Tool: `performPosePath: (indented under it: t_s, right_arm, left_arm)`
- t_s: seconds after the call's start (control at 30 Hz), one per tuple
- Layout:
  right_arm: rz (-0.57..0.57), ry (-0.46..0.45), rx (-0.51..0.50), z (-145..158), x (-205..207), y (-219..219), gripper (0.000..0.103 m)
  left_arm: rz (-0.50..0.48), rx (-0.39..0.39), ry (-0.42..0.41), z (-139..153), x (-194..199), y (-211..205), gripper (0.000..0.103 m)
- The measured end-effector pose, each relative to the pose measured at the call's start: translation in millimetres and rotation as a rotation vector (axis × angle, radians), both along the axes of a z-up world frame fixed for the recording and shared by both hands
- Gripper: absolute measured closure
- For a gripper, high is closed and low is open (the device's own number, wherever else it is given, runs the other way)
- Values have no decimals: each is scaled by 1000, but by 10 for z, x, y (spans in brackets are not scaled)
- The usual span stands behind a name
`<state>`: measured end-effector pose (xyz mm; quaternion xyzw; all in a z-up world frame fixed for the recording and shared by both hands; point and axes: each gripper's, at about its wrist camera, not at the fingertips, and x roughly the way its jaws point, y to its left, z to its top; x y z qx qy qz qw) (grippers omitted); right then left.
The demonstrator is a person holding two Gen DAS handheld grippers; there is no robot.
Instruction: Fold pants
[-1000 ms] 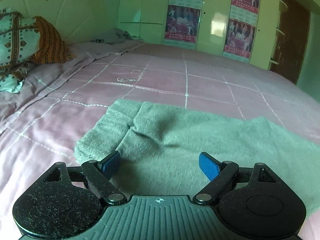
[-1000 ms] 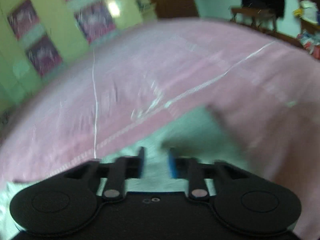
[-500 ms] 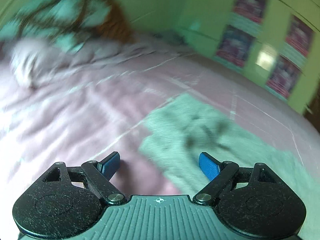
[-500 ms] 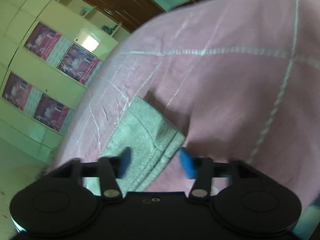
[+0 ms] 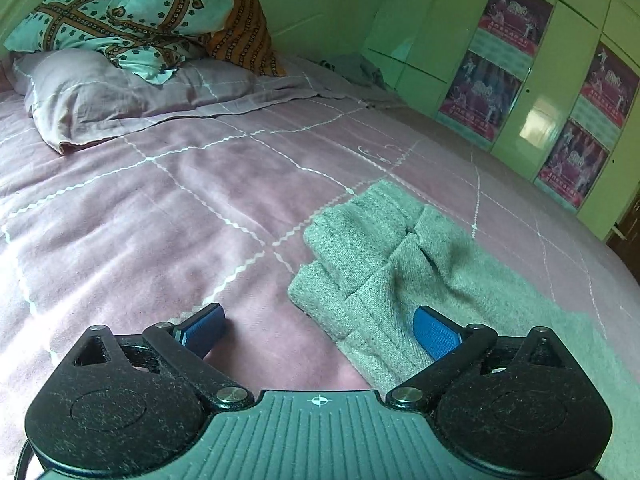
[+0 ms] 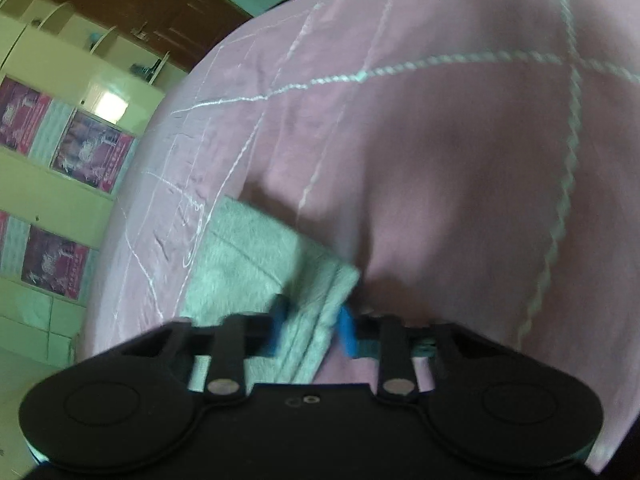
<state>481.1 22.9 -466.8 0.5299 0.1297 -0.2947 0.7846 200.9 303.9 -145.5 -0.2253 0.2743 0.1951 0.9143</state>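
Grey-green knit pants (image 5: 384, 256) lie flat on the pink bedspread (image 5: 168, 216), the two leg cuffs side by side in the left wrist view. My left gripper (image 5: 316, 330) is open just above the bed, its right finger over the near cuff, its left finger over bare bedspread. In the right wrist view the other end of the pants (image 6: 256, 256) lies on the bedspread (image 6: 460, 160). My right gripper (image 6: 312, 330) is partly open, its blue fingers on either side of the pants' corner edge.
A lilac pillow (image 5: 116, 92) and a patterned teal-and-orange cloth (image 5: 132, 12) lie at the head of the bed. Green wardrobe doors with posters (image 5: 516, 52) stand beyond the far side. A brown door (image 6: 132, 12) is at the back.
My left gripper swung left, from over the pants to the cuff edge. My right gripper opened wider, turned, and came down astride the pants' corner.
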Motion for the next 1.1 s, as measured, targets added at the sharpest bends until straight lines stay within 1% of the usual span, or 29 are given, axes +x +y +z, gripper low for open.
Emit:
performPosePath:
  t_s: [0.03,0.07,0.13,0.17,0.2,0.23,0.27,0.3,0.33,0.37,0.43,0.47,0.6,0.67,0.77,0.9,0.97,1.1]
  right_arm:
    - [23,-16,-50,68,11,7,87]
    - [54,-84,-143,185,-46,79,87]
    - [108,-172,-334,372,-176,263,88]
    - [125,-159,-421,398,-199,330,88]
    - [134,-66,-474,378,-152,348,87]
    - [147,53,-438,265,-53,275,87]
    - [157,121,-320,83,21,148,87]
    - [144,90,-237,-31,6,68,86]
    - [122,45,-217,-20,-31,41,86]
    - [115,36,-227,11,-27,60,86]
    - [116,71,-258,15,31,126,86]
    - [115,71,-259,7,35,121,86]
    - [104,39,-212,-6,9,60,86]
    - [101,53,-226,41,32,93,86]
    - [82,46,-255,137,11,182,86]
    - [99,20,-351,422,146,428,86]
    - [147,6,-415,614,318,662,86]
    - [294,-17,-536,957,808,1284,86]
  left_arm:
    - [0,-2,-1,-1,-1,3,3]
    - [1,-3,-2,-2,-4,1,3]
    - [2,1,0,-13,7,-2,3]
    - [-1,2,2,-19,19,0,3]
    - [-4,7,6,-21,27,-7,2]
    - [-7,9,9,-18,29,-9,2]
    - [-8,6,9,-16,25,-8,2]
    - [-8,1,7,-11,20,-1,2]
    - [-7,-3,5,-9,16,2,2]
    - [-5,-4,4,-11,17,2,2]
    - [-4,1,7,-16,25,-8,2]
    - [-6,3,9,-17,28,-11,2]
    - [-7,-7,5,-14,25,0,2]
    - [-9,-17,-5,-9,12,3,2]
    - [-19,-35,-20,-12,3,-1,2]
    - [-28,-62,-41,-19,-8,2,2]
    - [-39,-74,-50,-18,-13,3,2]
    - [-61,-106,-73,-10,-33,22,2]
